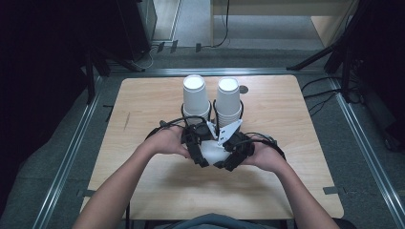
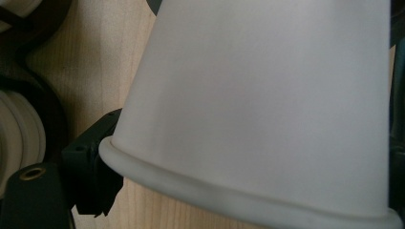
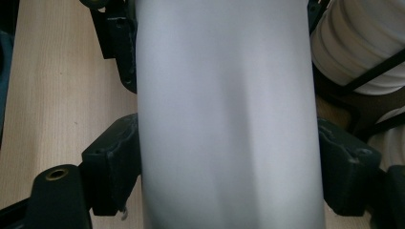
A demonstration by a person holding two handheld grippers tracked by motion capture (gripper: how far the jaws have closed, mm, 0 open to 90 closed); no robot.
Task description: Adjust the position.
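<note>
Right gripper view shows jaws pressing cup (image 3: 224,119).

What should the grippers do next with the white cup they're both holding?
Probably pull apart gently. Both hand-held grippers, left and right, meet on one white cup near the two cup stacks. The right jaws press its sides; the left sits at its rim. It may be nested cups, so separating seems likely.

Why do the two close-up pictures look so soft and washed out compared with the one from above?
In the left gripper view the white paper cup sits too near the lens, so only its rolled rim reads; in the right gripper view it is a blurred grey column between the jaws; the high view is sharp on the lit table, with dark surroundings.
</note>
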